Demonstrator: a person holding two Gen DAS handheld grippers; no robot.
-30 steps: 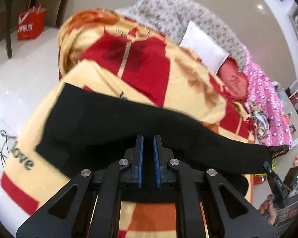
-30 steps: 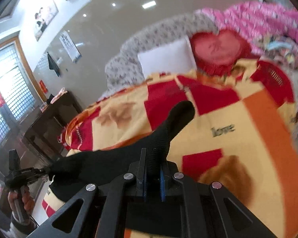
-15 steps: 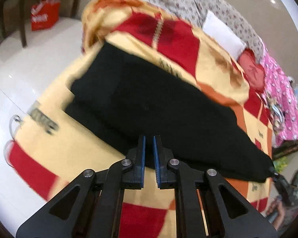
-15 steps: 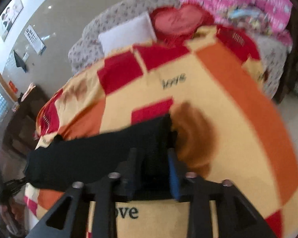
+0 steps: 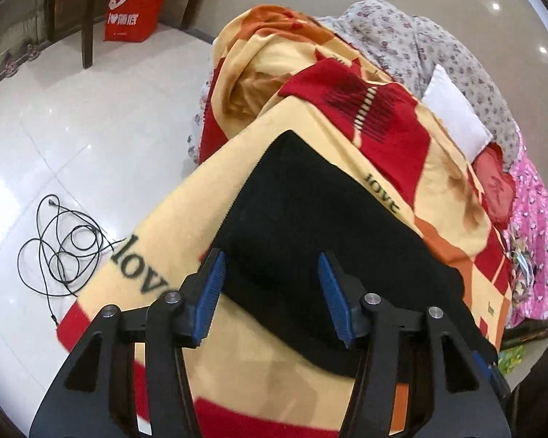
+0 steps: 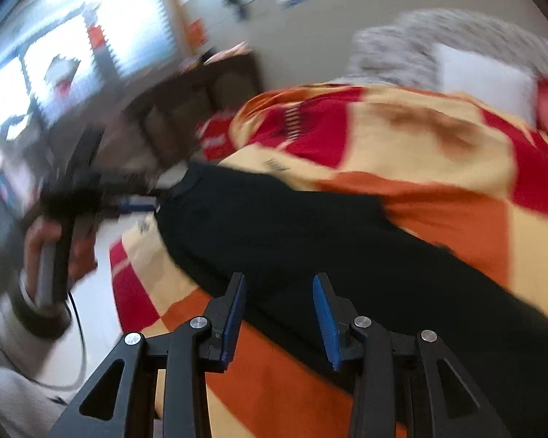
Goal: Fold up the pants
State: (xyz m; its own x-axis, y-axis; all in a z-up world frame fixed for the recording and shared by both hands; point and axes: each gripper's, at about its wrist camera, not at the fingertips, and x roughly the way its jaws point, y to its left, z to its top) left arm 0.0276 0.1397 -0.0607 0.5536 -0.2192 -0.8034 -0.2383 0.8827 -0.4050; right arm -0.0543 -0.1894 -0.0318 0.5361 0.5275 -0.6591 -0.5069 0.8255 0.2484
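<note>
Flat on the blanket (image 5: 186, 219) — black pants (image 5: 310, 226), with left claw (image 5: 272, 294) and right claw (image 6: 278, 315) just opened wide, gripping nothing.

The right gripper (image 6: 278, 315) has just been opening its blue-padded jaws, nothing pinched between them. Beyond and below them the black folded pants (image 6: 310, 233) lie across a yellow, red and orange patchwork blanket (image 6: 438, 153). Far left of the jaws, a blurred hand (image 6: 51, 241) holds the left gripper (image 6: 137, 202) at the pants' far end.

A red bag (image 5: 133, 18) stands on the white floor (image 5: 54, 138) near a coiled black cable (image 5: 60, 250).
</note>
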